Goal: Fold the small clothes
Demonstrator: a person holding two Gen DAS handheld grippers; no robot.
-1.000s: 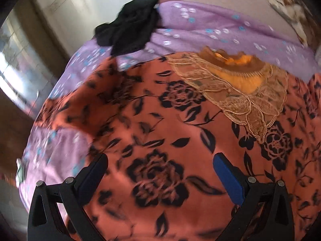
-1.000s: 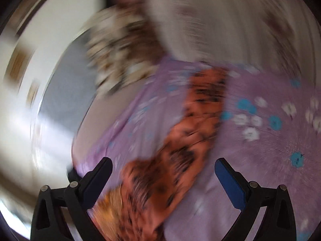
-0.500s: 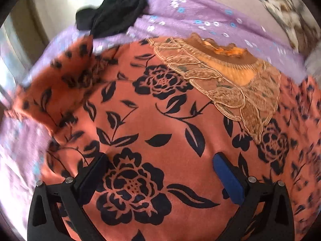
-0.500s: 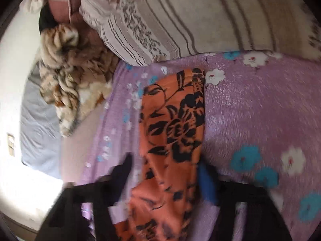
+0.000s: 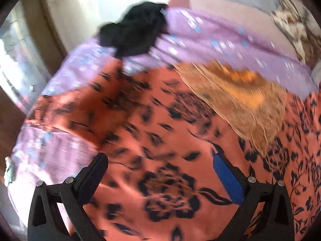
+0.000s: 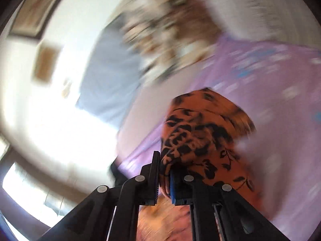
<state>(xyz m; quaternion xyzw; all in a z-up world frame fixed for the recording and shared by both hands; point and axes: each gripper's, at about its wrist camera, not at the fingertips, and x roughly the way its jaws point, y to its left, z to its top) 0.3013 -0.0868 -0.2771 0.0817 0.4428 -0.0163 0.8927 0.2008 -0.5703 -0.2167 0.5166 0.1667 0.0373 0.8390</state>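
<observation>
The garment (image 5: 152,140) lies spread on the bed (image 5: 200,38), the landmark here. In the left wrist view a dark bundle of cloth (image 5: 134,30) sits on the bed beyond the garment's far edge, to the left. A crumpled blanket (image 5: 295,30) lies at the bed's far right. In the right wrist view a fold of the garment rises off the bed between the closing jaws of the right gripper (image 6: 164,177).

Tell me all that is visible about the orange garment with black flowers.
The orange garment is thin, soft cloth printed with black roses and leaves, with a golden embroidered neckline. It lies spread on the purple flowered sheet. The right gripper is closing on a bunched part of it; the open left gripper hovers above.
</observation>
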